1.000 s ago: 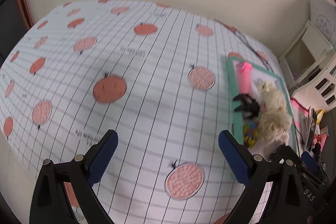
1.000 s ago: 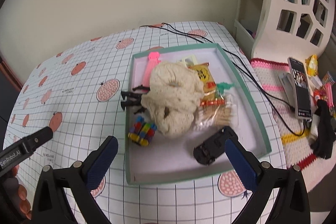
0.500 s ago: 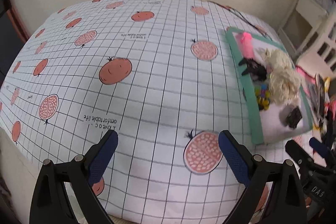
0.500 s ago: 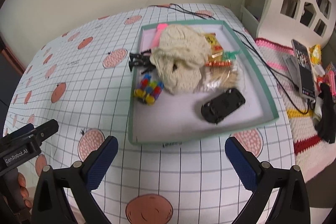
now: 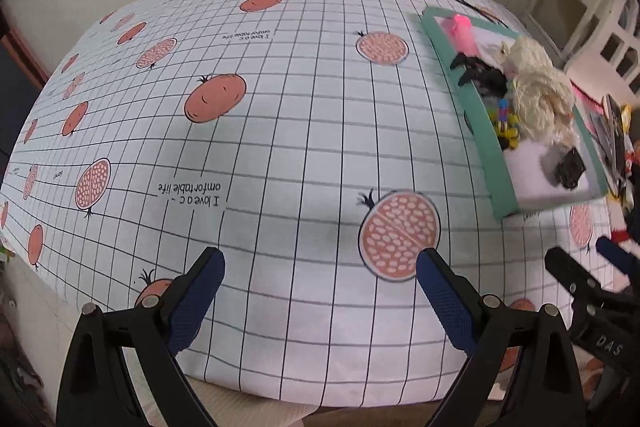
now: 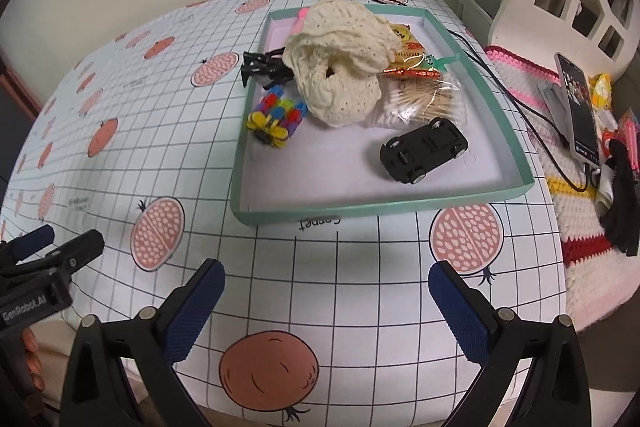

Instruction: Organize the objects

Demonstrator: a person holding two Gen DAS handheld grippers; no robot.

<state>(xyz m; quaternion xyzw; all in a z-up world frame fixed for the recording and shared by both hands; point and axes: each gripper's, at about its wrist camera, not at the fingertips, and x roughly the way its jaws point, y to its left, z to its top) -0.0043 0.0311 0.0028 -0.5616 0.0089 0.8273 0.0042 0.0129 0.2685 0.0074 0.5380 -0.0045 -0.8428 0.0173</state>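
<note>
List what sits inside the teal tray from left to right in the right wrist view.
Black hair claw clip → multicoloured block toy → cream knitted scarf → black toy car.

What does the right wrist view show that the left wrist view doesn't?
Only the right wrist view shows the snack packet, the bag of cotton swabs and the phone beside the table. Only the left wrist view shows the wide bare stretch of tablecloth left of the tray. Both show the green tray, cream knit, black toy car, colourful block toy, and both open grippers.
</note>
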